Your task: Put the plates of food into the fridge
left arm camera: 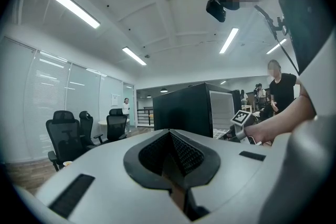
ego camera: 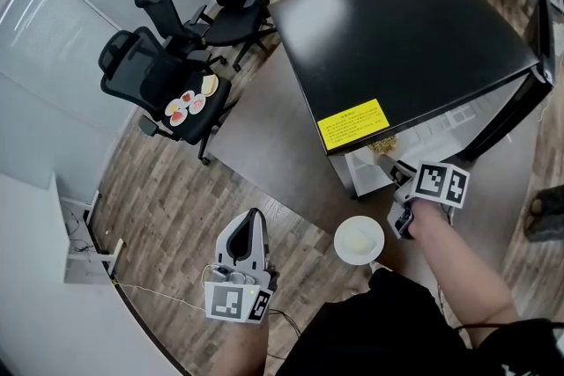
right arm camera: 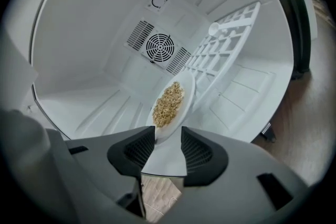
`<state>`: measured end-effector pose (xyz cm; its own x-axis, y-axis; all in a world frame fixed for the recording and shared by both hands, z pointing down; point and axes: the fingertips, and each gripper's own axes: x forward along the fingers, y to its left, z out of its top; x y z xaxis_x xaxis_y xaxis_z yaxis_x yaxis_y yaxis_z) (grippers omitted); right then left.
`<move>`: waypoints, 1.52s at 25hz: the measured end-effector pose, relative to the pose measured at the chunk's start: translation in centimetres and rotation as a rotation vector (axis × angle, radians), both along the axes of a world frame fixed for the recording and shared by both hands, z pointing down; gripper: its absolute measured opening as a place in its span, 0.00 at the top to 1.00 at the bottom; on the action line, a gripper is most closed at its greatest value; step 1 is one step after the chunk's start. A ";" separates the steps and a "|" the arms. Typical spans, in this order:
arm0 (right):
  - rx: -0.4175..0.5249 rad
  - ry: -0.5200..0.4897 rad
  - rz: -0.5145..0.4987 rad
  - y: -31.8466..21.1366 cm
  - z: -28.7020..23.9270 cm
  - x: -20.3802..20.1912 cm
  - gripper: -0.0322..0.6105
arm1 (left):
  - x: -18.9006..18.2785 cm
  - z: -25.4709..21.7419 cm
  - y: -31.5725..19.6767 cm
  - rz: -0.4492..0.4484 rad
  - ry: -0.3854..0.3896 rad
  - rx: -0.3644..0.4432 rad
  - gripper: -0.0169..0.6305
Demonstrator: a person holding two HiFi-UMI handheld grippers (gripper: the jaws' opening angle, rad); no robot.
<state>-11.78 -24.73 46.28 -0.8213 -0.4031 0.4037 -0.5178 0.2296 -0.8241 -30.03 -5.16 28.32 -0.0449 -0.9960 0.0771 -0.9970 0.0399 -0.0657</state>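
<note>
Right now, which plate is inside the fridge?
The plate of yellow grains, inside the fridge. The pale plate sits on the floor outside; the colourful plate is on a chair.

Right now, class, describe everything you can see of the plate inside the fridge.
The plate is white, shallow, seemingly ceramic, with tan crumbly food heaped across its middle. It lies inside the white fridge, in front of the fan grille. Its near rim sits at the right claw, whose jaws stand apart, not gripping.

Plate [right arm camera: 189, 93] in fridge [ego camera: 414, 40], 2nd plate [ego camera: 340, 240] just in front
</note>
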 end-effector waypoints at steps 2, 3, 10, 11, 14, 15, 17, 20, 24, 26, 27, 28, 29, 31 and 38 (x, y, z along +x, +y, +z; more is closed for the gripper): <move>0.002 -0.031 0.004 0.1 -0.2 -0.1 0.74 | -0.1 -0.1 0.1 0.002 -0.002 0.002 0.97; 0.004 -0.047 0.007 0.2 -0.3 -0.1 0.74 | -0.1 -0.2 0.2 0.004 -0.003 0.004 0.97; 0.022 -0.125 0.028 1.0 -0.6 0.5 0.74 | 1.0 -0.1 0.8 0.052 -0.032 0.002 0.97; 0.024 -0.117 0.032 1.2 -0.5 0.8 0.74 | 1.1 0.0 0.9 0.059 -0.024 0.001 0.97; 0.027 -0.101 0.038 2.2 -0.4 1.4 0.74 | 1.1 0.0 1.3 0.066 0.034 0.029 0.97; 0.030 -0.101 0.039 2.5 -0.5 1.6 0.74 | 1.1 -0.1 1.5 0.064 0.045 0.039 0.97; 0.049 -0.090 0.035 3.3 -0.8 1.9 0.74 | 1.2 -0.2 1.9 0.068 0.047 0.045 0.97; 0.129 -0.025 0.016 4.6 -1.1 2.5 0.74 | 1.4 -0.1 2.7 0.083 0.043 0.044 0.97; 0.237 0.055 0.027 6.3 -1.3 3.8 0.74 | 1.6 0.0 4.0 0.090 0.045 0.057 0.97; 0.251 0.058 0.029 7.4 -1.2 4.2 0.74 | 1.8 0.2 4.8 0.096 0.045 0.065 0.97; 0.259 0.065 0.024 8.1 -1.0 4.4 0.75 | 1.8 0.4 5.2 0.101 0.048 0.064 0.97; 0.268 0.077 0.015 8.8 -0.8 4.5 0.79 | 1.9 0.6 5.6 0.104 0.054 0.060 0.97; 0.278 0.092 0.007 9.7 -0.6 4.6 0.82 | 1.9 0.9 6.0 0.106 0.061 0.057 0.97; 0.290 0.119 -0.002 11.3 -0.1 5.0 0.85 | 2.0 1.4 7.0 0.105 0.077 0.054 0.97; 0.266 0.186 0.009 15.8 2.2 6.7 0.85 | 2.6 2.3 10.4 0.116 0.101 0.064 0.97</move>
<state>-5.09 -8.89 48.50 -0.7393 -0.5215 0.4260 -0.6568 0.4189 -0.6270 -27.41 5.20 30.63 0.0753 -0.9971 0.0116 -0.9966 -0.0749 0.0339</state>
